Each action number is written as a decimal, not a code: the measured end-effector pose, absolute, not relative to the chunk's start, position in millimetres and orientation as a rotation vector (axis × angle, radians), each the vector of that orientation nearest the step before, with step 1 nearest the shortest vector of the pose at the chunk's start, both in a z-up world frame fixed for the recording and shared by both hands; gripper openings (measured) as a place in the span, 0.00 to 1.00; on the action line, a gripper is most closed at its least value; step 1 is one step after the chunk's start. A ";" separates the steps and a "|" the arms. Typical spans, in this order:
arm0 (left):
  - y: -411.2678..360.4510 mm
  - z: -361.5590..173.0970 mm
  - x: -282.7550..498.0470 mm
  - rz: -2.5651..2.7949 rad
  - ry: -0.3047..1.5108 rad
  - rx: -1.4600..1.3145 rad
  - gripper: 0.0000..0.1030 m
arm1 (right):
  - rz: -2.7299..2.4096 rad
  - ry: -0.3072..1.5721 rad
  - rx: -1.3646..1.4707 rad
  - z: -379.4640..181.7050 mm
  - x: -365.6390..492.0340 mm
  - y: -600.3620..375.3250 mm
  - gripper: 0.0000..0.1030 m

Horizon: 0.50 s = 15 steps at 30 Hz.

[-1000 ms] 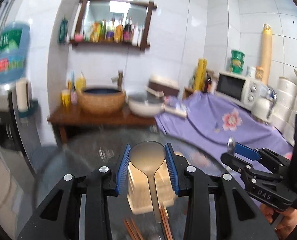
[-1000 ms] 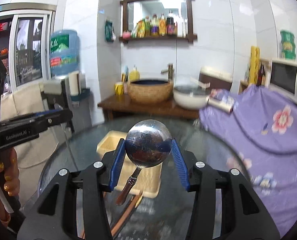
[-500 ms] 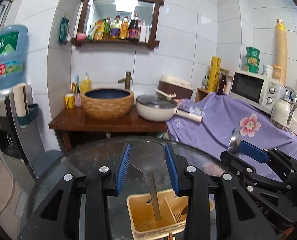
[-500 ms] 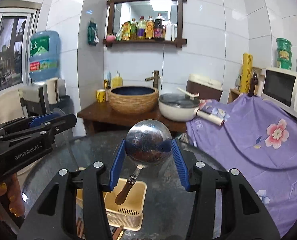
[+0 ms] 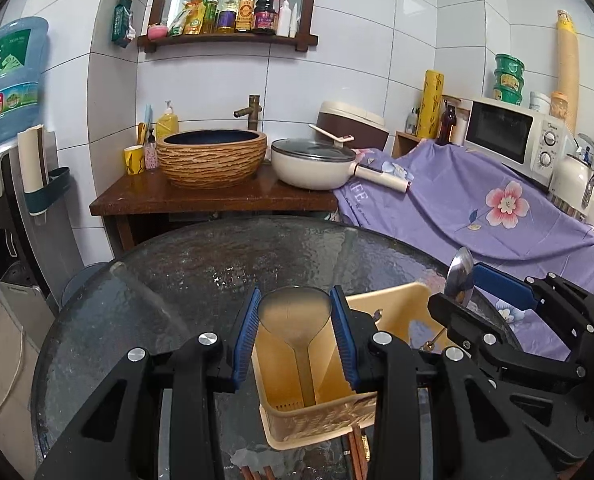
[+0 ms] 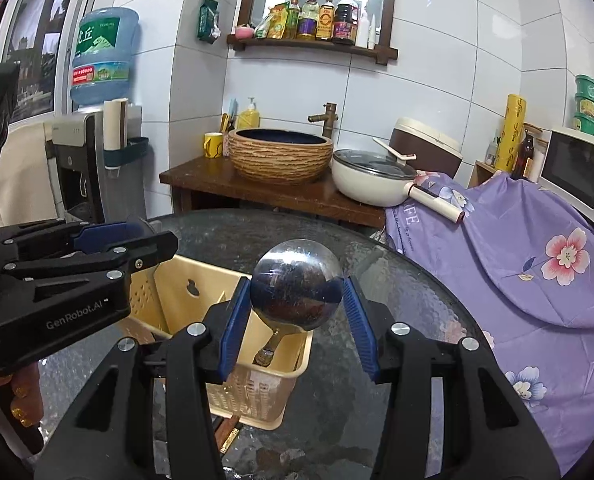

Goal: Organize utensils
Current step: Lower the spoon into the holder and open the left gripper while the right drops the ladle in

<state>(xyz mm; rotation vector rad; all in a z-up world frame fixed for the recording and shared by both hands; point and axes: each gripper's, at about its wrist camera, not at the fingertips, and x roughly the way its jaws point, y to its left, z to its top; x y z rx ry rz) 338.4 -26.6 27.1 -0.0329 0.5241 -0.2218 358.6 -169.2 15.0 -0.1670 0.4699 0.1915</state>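
Observation:
My left gripper (image 5: 295,334) is shut on a matte grey ladle (image 5: 295,316), bowl up, its handle reaching down into the beige utensil basket (image 5: 321,420). My right gripper (image 6: 295,312) is shut on a shiny steel ladle (image 6: 297,284), bowl up, its dark handle tip inside the same basket (image 6: 185,292), in the right compartment. The right gripper also shows at the right of the left wrist view (image 5: 509,320); the left gripper shows at the left of the right wrist view (image 6: 77,268).
The basket stands on a round dark glass table (image 5: 197,272). Wooden chopsticks (image 5: 357,452) lie on the table in front of the basket. Behind are a wooden stand with a basin (image 5: 211,156), a white pan (image 5: 313,164), and a purple cloth (image 5: 477,212).
Both grippers have lowered toward the basket with their ladles. The basket now appears larger, and both handles reach into it.

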 end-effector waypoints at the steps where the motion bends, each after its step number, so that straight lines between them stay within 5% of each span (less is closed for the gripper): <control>1: -26.9 25.3 338.0 -0.222 0.526 -0.026 0.34 | 0.190 0.471 -0.168 13.1 358.6 -169.2 0.46; 11: -29.9 15.6 337.2 -0.224 0.542 -0.001 0.35 | 0.182 0.467 -0.154 12.7 358.6 -174.5 0.51; 15: -25.7 22.2 327.9 -0.231 0.522 -0.013 0.53 | 0.181 0.444 -0.138 18.2 352.3 -181.4 0.61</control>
